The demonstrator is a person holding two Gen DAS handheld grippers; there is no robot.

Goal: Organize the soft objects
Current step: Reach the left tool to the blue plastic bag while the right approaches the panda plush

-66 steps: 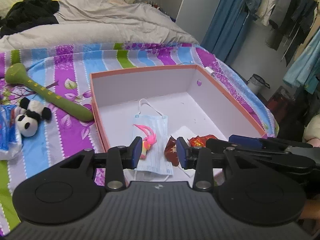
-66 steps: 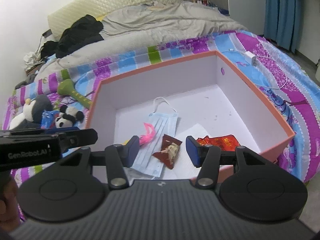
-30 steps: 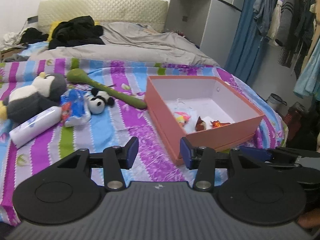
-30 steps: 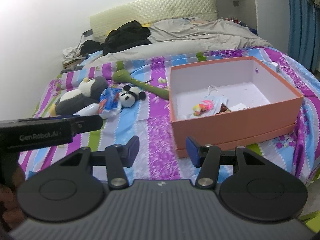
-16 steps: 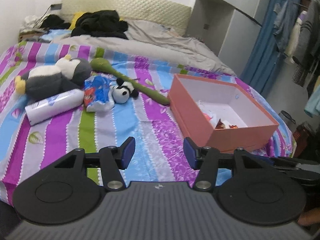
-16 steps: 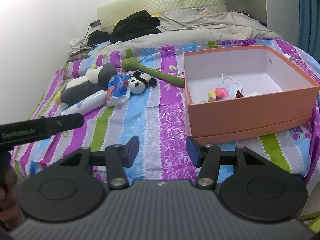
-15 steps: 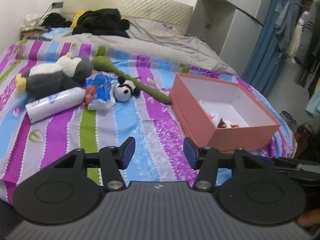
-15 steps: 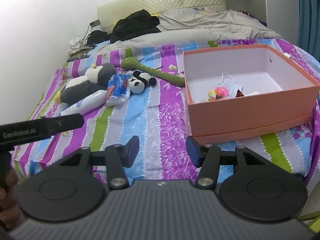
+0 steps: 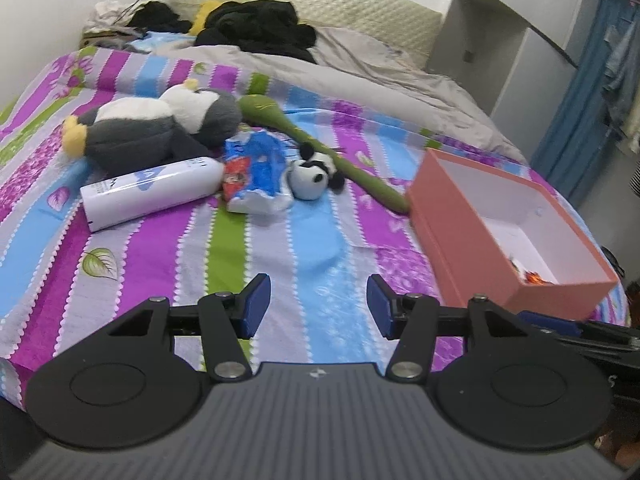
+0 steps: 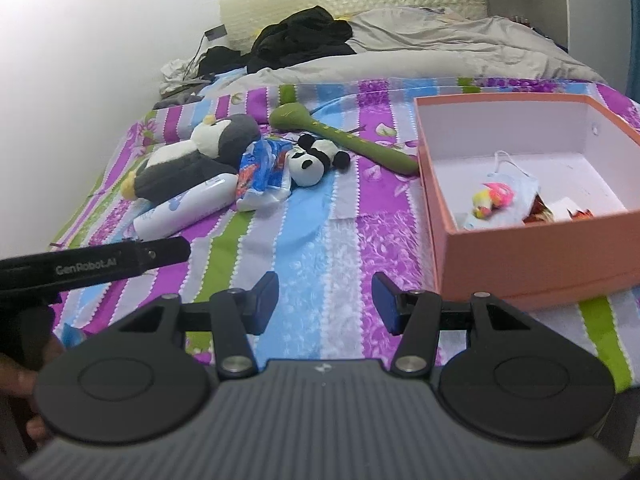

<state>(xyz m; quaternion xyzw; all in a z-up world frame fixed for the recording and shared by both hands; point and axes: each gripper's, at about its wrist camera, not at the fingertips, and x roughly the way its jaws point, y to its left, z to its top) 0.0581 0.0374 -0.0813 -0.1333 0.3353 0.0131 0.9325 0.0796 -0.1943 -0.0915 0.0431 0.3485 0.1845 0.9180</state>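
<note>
A grey-and-white penguin plush (image 9: pixel 160 128) lies on the striped bedspread, beside a small panda plush (image 9: pixel 314 172) and a long green stick toy (image 9: pixel 320 140). My left gripper (image 9: pixel 318 306) hovers over the bedspread in front of them, open with nothing between its fingers. My right gripper (image 10: pixel 325 302) is also open and empty, just left of the orange box (image 10: pixel 520 252). In the right wrist view the penguin (image 10: pixel 192 160) and panda (image 10: pixel 312 160) lie far left of the box. Inside the box are a face mask and a pink-yellow toy (image 10: pixel 494 198).
A white bottle (image 9: pixel 152 190) and a blue-red packet (image 9: pixel 256 168) lie against the penguin. Grey duvet and black clothes (image 9: pixel 256 28) fill the bed's far end. A cupboard and blue curtain (image 9: pixel 580 100) stand right of the bed. Red wrappers (image 10: pixel 540 208) sit in the box.
Both grippers have pulled out of the box and swung left toward the plush toys, which now look nearer. The box has slid to the right of both views. The left jaws stand slightly wider.
</note>
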